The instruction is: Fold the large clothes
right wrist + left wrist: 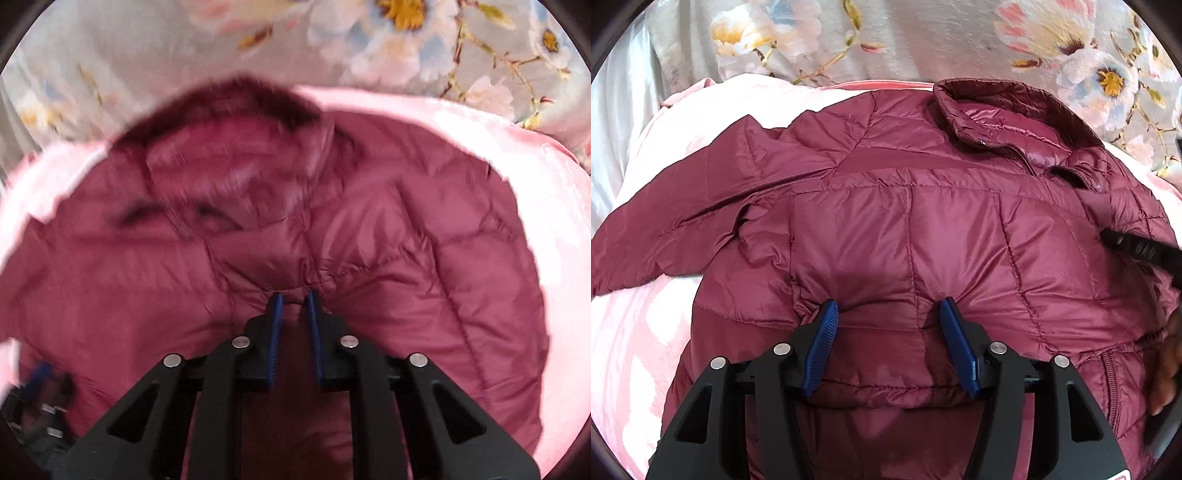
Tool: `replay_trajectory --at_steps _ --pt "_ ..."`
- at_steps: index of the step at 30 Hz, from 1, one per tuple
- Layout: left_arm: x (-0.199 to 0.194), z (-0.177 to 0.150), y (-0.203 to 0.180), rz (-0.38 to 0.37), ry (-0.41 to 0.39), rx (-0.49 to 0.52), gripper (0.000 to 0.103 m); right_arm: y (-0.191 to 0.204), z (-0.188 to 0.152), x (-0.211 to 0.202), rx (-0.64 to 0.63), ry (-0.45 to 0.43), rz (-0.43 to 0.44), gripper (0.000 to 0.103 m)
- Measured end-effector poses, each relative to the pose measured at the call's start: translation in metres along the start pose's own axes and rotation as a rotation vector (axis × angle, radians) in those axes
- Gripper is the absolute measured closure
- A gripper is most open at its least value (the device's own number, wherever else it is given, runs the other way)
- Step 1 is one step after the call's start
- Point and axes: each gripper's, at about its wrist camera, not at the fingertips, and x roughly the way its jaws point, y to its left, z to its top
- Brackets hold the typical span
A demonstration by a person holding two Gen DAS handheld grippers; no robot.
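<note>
Jacket [905, 221] lies spread on pink blanket [639, 332], collar far from us. Left view: our left tool [888, 314] open, pads pressing jacket hem. Right view: our right tool [294, 301] pinching jacket fold, blurred. We should lift both evenly.

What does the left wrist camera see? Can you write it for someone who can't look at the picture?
A maroon puffer jacket lies spread on a pink blanket, collar at the far end. The left gripper stands open, its blue fingers pressing into the quilted fabric near the hem. Flowered bedding lies beyond.
</note>
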Motion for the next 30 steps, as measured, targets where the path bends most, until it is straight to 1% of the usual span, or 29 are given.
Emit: replay_trajectory --at_steps 3,4,6,8,9,11,12,14,17,19,20,21,22,23,24,25,26,28,29,30 --pt "0.0 0.0 0.001 -0.006 0.002 -0.004 0.045 0.003 0.001 -0.006 0.008 0.01 -0.022 0.091" --pt "0.0 0.001 0.002 -0.01 0.002 -0.009 0.045 0.003 0.001 -0.012 0.027 0.017 -0.007 0.09" --pt "0.0 0.001 0.004 -0.019 0.002 -0.019 0.045 0.008 -0.005 -0.034 0.064 0.01 0.095 0.088" --pt "-0.001 0.001 0.006 -0.027 0.001 -0.029 0.045 0.025 -0.018 -0.055 0.016 -0.016 0.121 0.088" --pt "-0.001 0.001 0.006 -0.027 0.001 -0.03 0.045 0.032 -0.026 -0.059 -0.009 -0.009 0.133 0.088" --pt "-0.001 0.001 0.005 -0.022 0.003 -0.027 0.045 0.045 -0.04 -0.055 -0.048 0.033 0.145 0.088" --pt "-0.001 0.001 0.005 -0.02 0.003 -0.027 0.045 0.052 -0.052 -0.046 -0.08 0.052 0.113 0.089" --pt "-0.002 0.001 0.006 -0.027 0.005 -0.031 0.045 0.059 -0.061 -0.045 -0.117 0.008 0.073 0.089" --pt "-0.005 0.0 0.01 -0.048 0.017 -0.03 0.045 0.067 -0.061 -0.046 -0.15 0.011 0.021 0.089" --pt "-0.019 -0.002 0.023 -0.076 0.026 -0.049 0.045 0.071 -0.061 -0.053 -0.15 0.021 -0.021 0.089" --pt "-0.031 -0.002 0.039 -0.093 0.025 -0.076 0.045 0.072 -0.061 -0.061 -0.135 0.02 -0.011 0.086" --pt "-0.04 -0.002 0.053 -0.113 0.019 -0.1 0.043 0.072 -0.065 -0.075 -0.128 0.001 0.023 0.086" --pt "-0.05 -0.001 0.074 -0.141 0.012 -0.135 0.036 0.073 -0.07 -0.087 -0.131 -0.021 0.035 0.087" --pt "-0.06 -0.001 0.1 -0.151 0.003 -0.177 0.033 0.076 -0.076 -0.099 -0.133 -0.043 0.039 0.083" --pt "-0.066 -0.001 0.123 -0.143 -0.008 -0.214 0.028 0.078 -0.084 -0.11 -0.128 -0.066 0.044 0.077" --pt "-0.071 -0.001 0.146 -0.124 -0.013 -0.251 0.027 0.079 -0.09 -0.117 -0.119 -0.071 0.055 0.075" --pt "-0.074 -0.002 0.171 -0.101 -0.012 -0.284 0.027 0.079 -0.1 -0.122 -0.1 -0.064 0.083 0.071" --pt "-0.075 -0.004 0.233 -0.032 -0.005 -0.371 0.028 0.079 -0.112 -0.125 -0.086 -0.05 0.114 0.07" --pt "-0.075 -0.007 0.27 0.026 0.001 -0.432 0.028 0.08 -0.121 -0.124 -0.085 -0.046 0.115 0.069" --pt "-0.075 -0.009 0.293 0.055 0.002 -0.473 0.028 0.081 -0.126 -0.123 -0.087 -0.044 0.111 0.069"
